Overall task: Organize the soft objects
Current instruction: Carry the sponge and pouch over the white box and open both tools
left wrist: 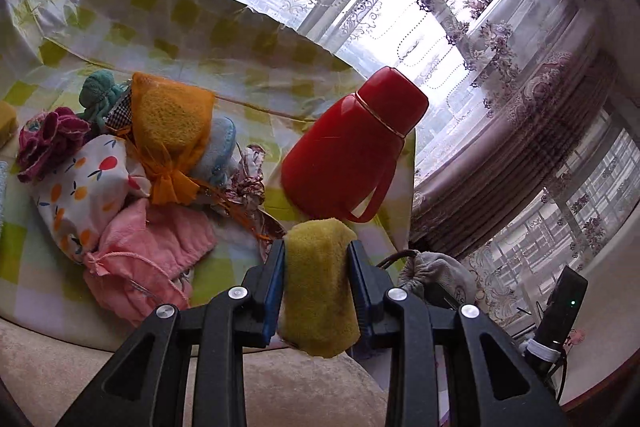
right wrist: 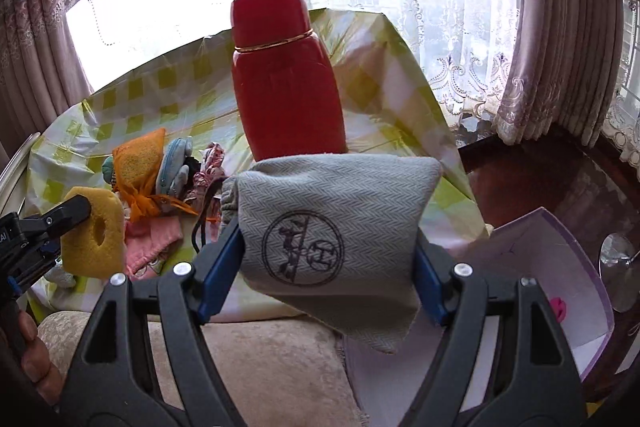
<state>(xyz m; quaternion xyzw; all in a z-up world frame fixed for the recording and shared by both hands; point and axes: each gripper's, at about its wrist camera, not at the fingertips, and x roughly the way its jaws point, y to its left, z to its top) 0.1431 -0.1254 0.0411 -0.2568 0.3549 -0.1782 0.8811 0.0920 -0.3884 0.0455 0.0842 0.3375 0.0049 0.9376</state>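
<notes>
Between your left gripper (left wrist: 318,251) pads you are clamping a yellow sponge (left wrist: 320,287), tilting it downward over the near edge of the checked tablecloth (left wrist: 168,7). Your right gripper (right wrist: 330,247) is squeezing a grey drawstring pouch (right wrist: 332,227) with jaws spread wide, also angling down at that near edge, in front of the red flask (right wrist: 284,79). Your left hand (right wrist: 36,355) is wrapping the handle at lower left. Other soft items, among them an orange net bag (left wrist: 172,119) and pink pouch (left wrist: 148,251), are lying heaped toward the cloth's left side.
</notes>
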